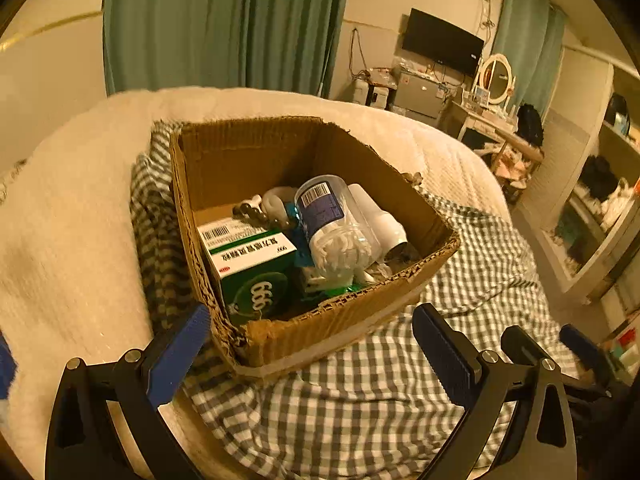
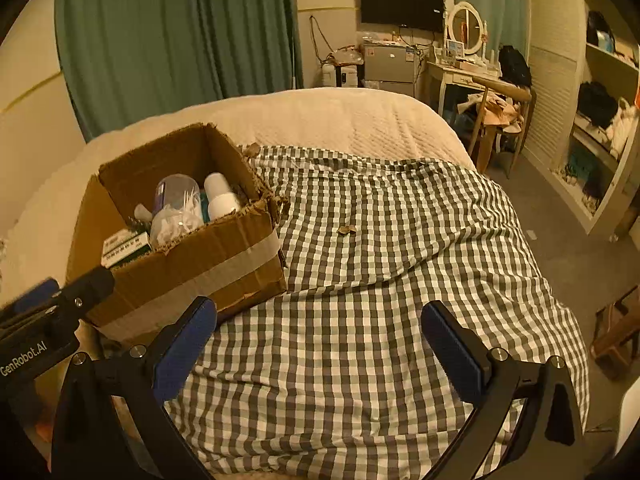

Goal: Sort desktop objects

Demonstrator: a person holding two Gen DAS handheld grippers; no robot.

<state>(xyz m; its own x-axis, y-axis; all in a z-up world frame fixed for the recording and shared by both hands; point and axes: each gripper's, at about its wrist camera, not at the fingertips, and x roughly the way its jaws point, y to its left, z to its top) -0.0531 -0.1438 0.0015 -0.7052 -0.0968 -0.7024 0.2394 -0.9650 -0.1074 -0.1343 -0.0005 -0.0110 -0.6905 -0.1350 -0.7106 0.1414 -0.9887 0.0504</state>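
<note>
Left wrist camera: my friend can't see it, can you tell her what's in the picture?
An open cardboard box sits on a checked cloth on a bed, holding a green and white medicine box, a clear jar of cotton swabs and a white bottle. The left gripper, jaws open and empty, faces the box's near corner.

The brown cardboard box (image 1: 280,332) holds a green-and-white medicine carton (image 1: 256,272) and a clear jar with a blue label (image 1: 324,208), on a grey-and-white checked cloth (image 2: 380,260) over a cream quilted bedcover (image 2: 340,120), before teal curtains (image 2: 176,28).
</note>
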